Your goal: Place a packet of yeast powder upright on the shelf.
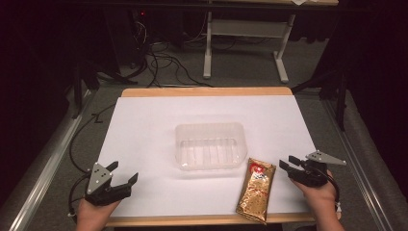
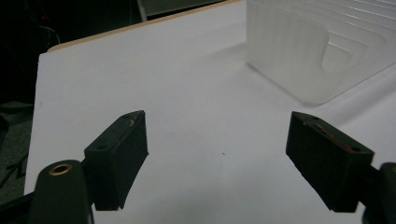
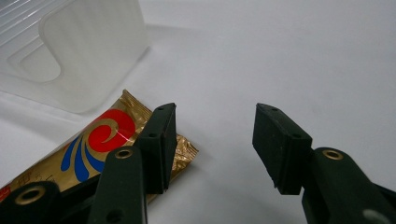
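Lying packet (image 1: 256,191), lengthwise near-to-far

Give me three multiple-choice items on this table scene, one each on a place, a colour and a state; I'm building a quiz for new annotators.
1. Where does the snack packet lie?
A. inside the tub
B. on the table, between the tub and the right gripper
C. by the left gripper

2. What is the packet's main colour?
A. gold
B. green
C. white

3. How does the clear plastic tub stand?
A. lidded
B. full of packets
C. open and empty

Answers: 1 B, it lies flat on the white table beside the right gripper. 2 A, gold foil with a red and blue swirl. 3 C, its ribbed bottom shows bare.
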Demonstrator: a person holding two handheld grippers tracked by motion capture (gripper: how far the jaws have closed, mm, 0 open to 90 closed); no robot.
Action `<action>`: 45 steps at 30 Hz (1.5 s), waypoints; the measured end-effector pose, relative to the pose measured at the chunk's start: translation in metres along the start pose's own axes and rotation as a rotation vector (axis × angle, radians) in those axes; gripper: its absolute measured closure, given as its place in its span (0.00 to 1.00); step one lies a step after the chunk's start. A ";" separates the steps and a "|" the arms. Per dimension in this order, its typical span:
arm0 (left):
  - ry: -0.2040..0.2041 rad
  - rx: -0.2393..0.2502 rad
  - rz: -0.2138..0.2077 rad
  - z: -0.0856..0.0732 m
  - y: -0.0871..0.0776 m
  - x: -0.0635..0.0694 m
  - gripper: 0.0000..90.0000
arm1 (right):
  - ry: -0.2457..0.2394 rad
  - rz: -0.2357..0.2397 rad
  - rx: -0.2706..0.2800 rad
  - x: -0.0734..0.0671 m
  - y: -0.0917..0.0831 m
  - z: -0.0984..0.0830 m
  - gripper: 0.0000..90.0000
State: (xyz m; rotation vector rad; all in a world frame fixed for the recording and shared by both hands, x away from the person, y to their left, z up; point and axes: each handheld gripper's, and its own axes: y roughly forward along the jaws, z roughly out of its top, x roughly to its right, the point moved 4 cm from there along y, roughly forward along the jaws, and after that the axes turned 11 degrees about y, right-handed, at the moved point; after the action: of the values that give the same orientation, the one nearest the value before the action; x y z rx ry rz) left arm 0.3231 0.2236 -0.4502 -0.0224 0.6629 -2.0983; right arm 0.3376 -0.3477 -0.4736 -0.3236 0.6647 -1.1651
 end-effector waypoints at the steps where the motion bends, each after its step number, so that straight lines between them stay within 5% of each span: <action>1: 0.005 -0.003 -0.003 0.000 0.001 0.000 0.24 | -0.008 0.002 0.004 0.001 0.000 0.000 0.56; 45: 0.023 -0.016 -0.019 0.000 0.003 0.004 0.24 | -0.032 0.039 -0.042 -0.013 0.009 -0.001 0.57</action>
State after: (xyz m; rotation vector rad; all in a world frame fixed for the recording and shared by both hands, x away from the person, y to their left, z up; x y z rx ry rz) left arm 0.3234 0.2195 -0.4527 -0.0137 0.6953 -2.1139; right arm 0.3403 -0.3320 -0.4751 -0.3625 0.6659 -1.1074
